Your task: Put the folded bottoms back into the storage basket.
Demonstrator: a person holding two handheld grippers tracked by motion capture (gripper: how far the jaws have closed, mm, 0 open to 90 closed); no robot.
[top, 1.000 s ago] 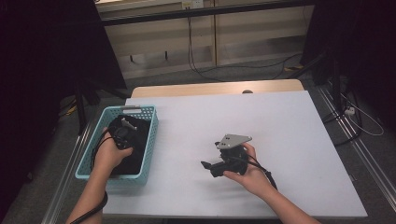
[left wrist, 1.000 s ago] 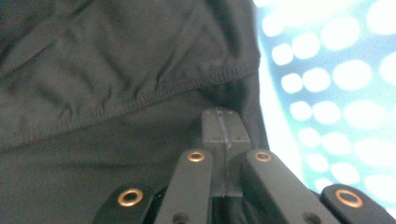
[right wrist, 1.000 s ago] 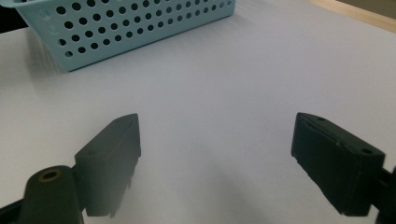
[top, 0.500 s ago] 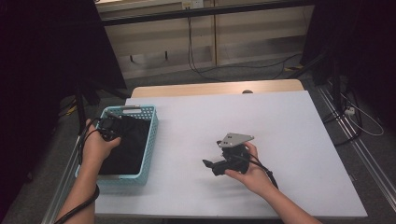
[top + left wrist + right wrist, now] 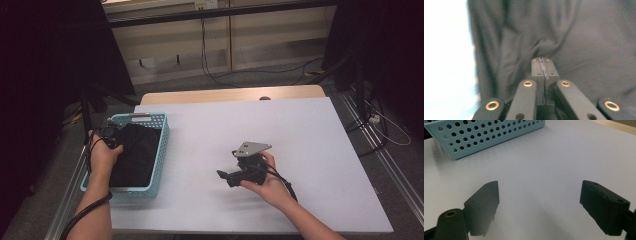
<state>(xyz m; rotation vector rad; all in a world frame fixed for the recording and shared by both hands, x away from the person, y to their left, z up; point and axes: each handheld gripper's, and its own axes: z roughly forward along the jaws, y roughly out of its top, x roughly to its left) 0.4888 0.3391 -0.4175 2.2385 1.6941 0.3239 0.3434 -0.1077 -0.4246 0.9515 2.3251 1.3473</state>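
We see our left hand-held gripper (image 5: 541,65) with its jaws pressed together, nothing between them, at the far left corner of the light blue basket (image 5: 161,145), just over the dark cloth (image 5: 132,152) lying inside. Our right hand-held gripper (image 5: 540,202) rests on the white surface (image 5: 310,135), well apart from the basket, jaws spread wide and empty.

Dark cloth (image 5: 574,37) fills the perforated light-blue plastic basket (image 5: 162,135), hiding its floor; frame edges crop the cloth.
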